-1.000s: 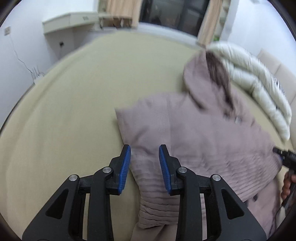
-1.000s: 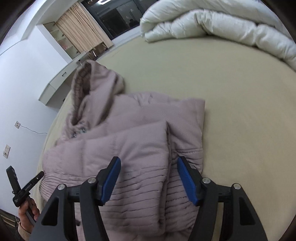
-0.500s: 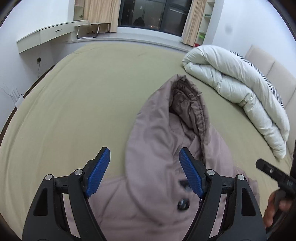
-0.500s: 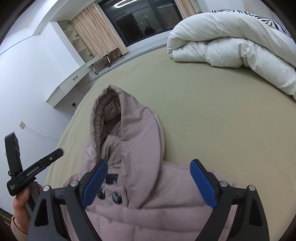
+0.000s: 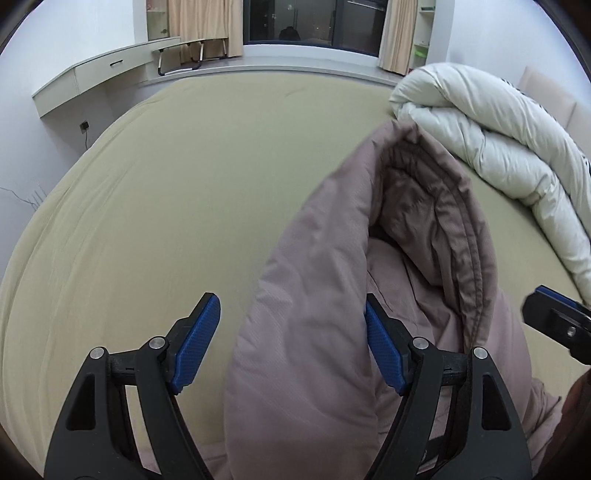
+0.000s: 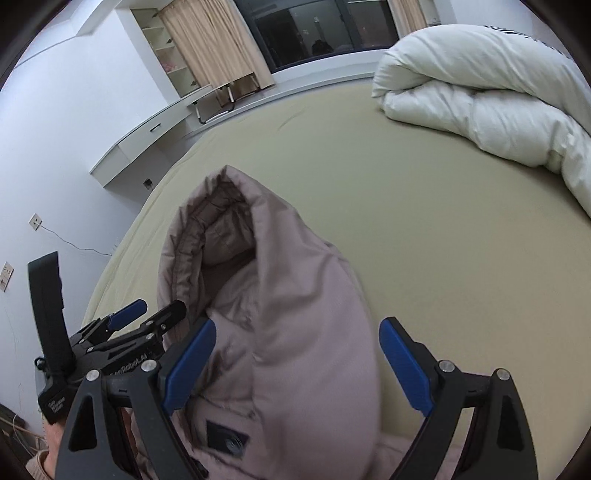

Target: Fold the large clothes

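A mauve padded jacket lies on the beige bed, its hood (image 5: pixel 332 280) pointing away from me; the hood also shows in the right wrist view (image 6: pixel 295 332). My left gripper (image 5: pixel 291 347) is open, its jaws either side of the hood's left half. My right gripper (image 6: pixel 297 365) is open and straddles the hood's right half. Neither holds anything. The left gripper also shows at the left of the right wrist view (image 6: pixel 147 314). The jacket's body is hidden below both views.
The beige bed sheet (image 5: pixel 166 206) spreads ahead and to the left. A rolled white duvet (image 5: pixel 498 147) lies at the far right, also in the right wrist view (image 6: pixel 480 96). A white wall shelf (image 5: pixel 92 74) and a dark window (image 5: pixel 310 22) stand beyond the bed.
Both grippers have moved from the jacket's folded body up to the hood and come closer to it. The left jaws have opened wider.
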Demonstrator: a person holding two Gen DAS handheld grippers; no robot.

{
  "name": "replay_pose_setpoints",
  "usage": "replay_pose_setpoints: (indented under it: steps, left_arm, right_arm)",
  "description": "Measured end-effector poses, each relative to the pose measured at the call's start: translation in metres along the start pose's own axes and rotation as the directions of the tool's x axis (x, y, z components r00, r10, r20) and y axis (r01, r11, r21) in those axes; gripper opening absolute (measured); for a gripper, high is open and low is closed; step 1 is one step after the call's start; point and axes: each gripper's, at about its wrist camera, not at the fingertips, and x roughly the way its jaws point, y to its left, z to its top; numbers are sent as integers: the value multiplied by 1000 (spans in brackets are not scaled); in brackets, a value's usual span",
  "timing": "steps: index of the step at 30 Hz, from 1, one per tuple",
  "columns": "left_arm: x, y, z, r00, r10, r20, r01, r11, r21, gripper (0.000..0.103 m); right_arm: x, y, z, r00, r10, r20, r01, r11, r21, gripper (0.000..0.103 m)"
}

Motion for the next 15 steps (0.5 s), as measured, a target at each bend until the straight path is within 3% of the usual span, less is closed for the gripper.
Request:
replay_pose_setpoints:
  steps: [3, 5, 6, 9, 10, 12, 13, 15]
  left_arm:
    - [10, 0, 9, 1000, 2, -11, -1, 1000, 18, 70]
    - [13, 1, 13, 1000, -8, -21, 9, 1000, 23, 60]
    - [14, 2, 15, 1000, -10, -26, 11, 1000, 22, 59]
    - [25, 0, 19, 998, -22, -54, 24, 999, 21, 44]
    - [27, 1, 19, 998, -29, -63, 30, 999, 18, 34]
    - [32, -1, 18, 996, -39, -76, 40, 999, 17, 25]
    - [32, -1, 18, 996, -44, -75, 45, 999, 19, 15]
    - [25, 0, 16, 997, -56, -58, 56, 998, 11, 9]
  right_arm:
    - [25, 10, 11, 999, -21, -50, 22, 1000, 18, 90]
    - [41, 11, 15, 994, -59, -90, 61, 998, 20, 74]
    - [48, 9, 16, 991, -75, -111, 77, 997, 22, 71]
    - [57, 2, 14, 987, -96, -128, 103, 994, 49, 60]
    - [59, -1, 13, 986, -97, -135, 105, 993, 56, 52]
    - [59, -2, 12, 987, -85, -137, 93, 994, 49, 36]
    - [57, -1, 13, 988, -85, -132, 91, 995, 41, 22]
    - [50, -1, 11, 990, -83, -113, 88, 995, 36, 14]
